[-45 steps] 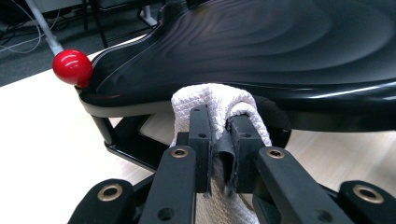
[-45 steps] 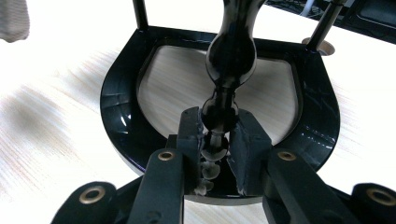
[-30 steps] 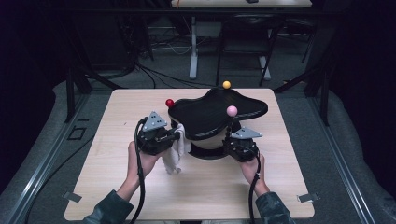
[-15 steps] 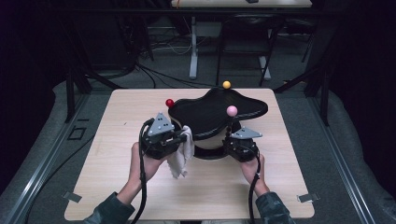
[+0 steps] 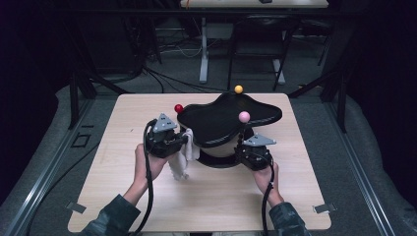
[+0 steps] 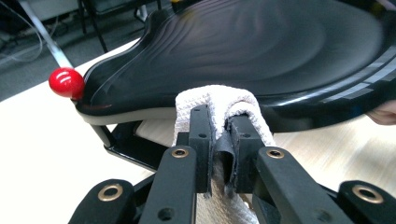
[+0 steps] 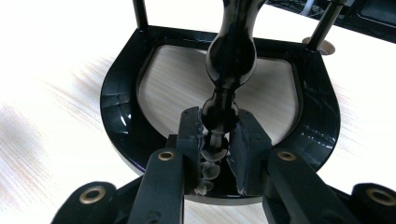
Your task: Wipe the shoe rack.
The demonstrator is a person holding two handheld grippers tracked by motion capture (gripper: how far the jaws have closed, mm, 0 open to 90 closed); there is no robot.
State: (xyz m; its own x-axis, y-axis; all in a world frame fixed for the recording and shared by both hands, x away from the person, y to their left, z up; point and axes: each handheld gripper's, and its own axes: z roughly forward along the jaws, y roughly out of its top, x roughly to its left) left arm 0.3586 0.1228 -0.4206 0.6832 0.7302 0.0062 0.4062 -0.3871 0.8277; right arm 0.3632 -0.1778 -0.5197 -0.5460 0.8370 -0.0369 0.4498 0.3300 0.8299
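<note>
A glossy black wavy tray (image 5: 228,118) (image 6: 261,46) stands on a black stand in the middle of the table, with red (image 5: 178,108) (image 6: 67,82), orange (image 5: 238,89) and pink (image 5: 244,116) balls on its posts. My left gripper (image 5: 184,142) (image 6: 219,135) is shut on a white cloth (image 5: 184,157) (image 6: 219,100), whose fold touches the tray's left rim. My right gripper (image 5: 246,152) (image 7: 217,135) is shut on the stand's turned black post (image 7: 229,60), just above the curved black base (image 7: 116,98).
The tray and stand sit on a light wooden table (image 5: 123,118). Dark floor, cables and metal desk legs (image 5: 204,49) lie beyond the far edge. A person's hands and green sleeves (image 5: 110,216) enter from the near edge.
My left gripper has moved right and slightly up with the cloth, bringing it against the tray's left rim. The right gripper has stayed on the stand post.
</note>
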